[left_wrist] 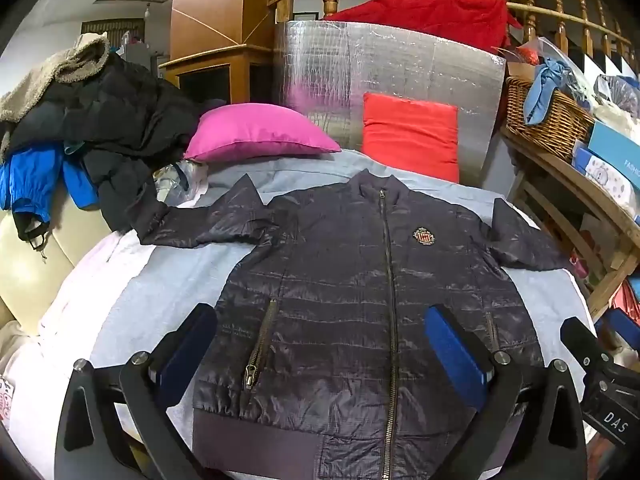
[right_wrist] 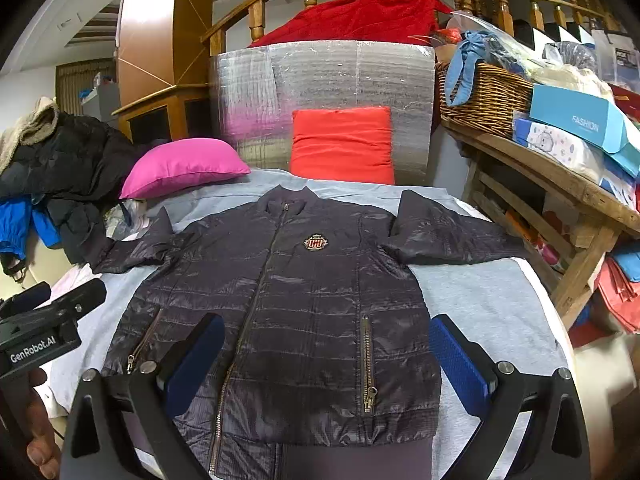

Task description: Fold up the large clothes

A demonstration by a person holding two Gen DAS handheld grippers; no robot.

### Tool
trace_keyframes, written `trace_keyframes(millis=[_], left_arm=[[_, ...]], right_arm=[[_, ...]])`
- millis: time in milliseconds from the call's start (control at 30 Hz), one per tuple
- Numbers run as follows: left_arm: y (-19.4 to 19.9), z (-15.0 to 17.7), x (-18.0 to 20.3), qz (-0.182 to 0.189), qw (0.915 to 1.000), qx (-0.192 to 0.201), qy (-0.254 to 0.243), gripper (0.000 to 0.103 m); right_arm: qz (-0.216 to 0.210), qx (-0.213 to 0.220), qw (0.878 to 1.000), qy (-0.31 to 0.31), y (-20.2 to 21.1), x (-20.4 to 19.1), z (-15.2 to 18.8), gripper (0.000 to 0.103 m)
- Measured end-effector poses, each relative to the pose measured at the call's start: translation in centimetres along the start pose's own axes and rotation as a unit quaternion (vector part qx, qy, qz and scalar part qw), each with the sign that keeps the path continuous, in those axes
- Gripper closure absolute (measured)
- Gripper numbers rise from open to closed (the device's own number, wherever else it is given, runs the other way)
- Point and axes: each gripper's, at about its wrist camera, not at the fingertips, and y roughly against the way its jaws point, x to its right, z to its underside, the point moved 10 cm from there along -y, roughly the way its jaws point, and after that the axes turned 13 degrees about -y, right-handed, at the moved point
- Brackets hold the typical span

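A dark quilted zip jacket (left_wrist: 352,280) lies flat, front up and zipped, on a grey sheet (left_wrist: 160,280), sleeves spread to both sides. It also shows in the right wrist view (right_wrist: 288,292). My left gripper (left_wrist: 320,336) is open and empty, hovering above the jacket's lower half near the hem. My right gripper (right_wrist: 324,344) is open and empty, also above the lower half. The right gripper's body (left_wrist: 600,372) shows at the right edge of the left wrist view. The left gripper's body (right_wrist: 44,328) shows at the left edge of the right wrist view.
A pink pillow (left_wrist: 256,132) and a red cushion (left_wrist: 412,136) lie beyond the collar, before a silver panel (left_wrist: 384,68). A heap of dark and blue clothes (left_wrist: 80,128) sits at the left. A wooden bench (right_wrist: 560,184) with a wicker basket (right_wrist: 484,96) and boxes stands at the right.
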Motion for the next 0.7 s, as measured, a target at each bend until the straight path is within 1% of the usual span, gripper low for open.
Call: trace_keyframes(millis=[433,700], left_arm=[[-0.2,0.3,-0.2,-0.004,1.0,-0.005,0.003,0.0],[-0.3,0.6,0.1,-0.005,1.0,-0.006,-0.003,0.0]], right_arm=[[0.004,0.004,1.0,-0.003,0.1,0.3,-0.9,0.0],[0.006,0.008,1.0,-0.008,0.4,0.5,-1.3,0.0]])
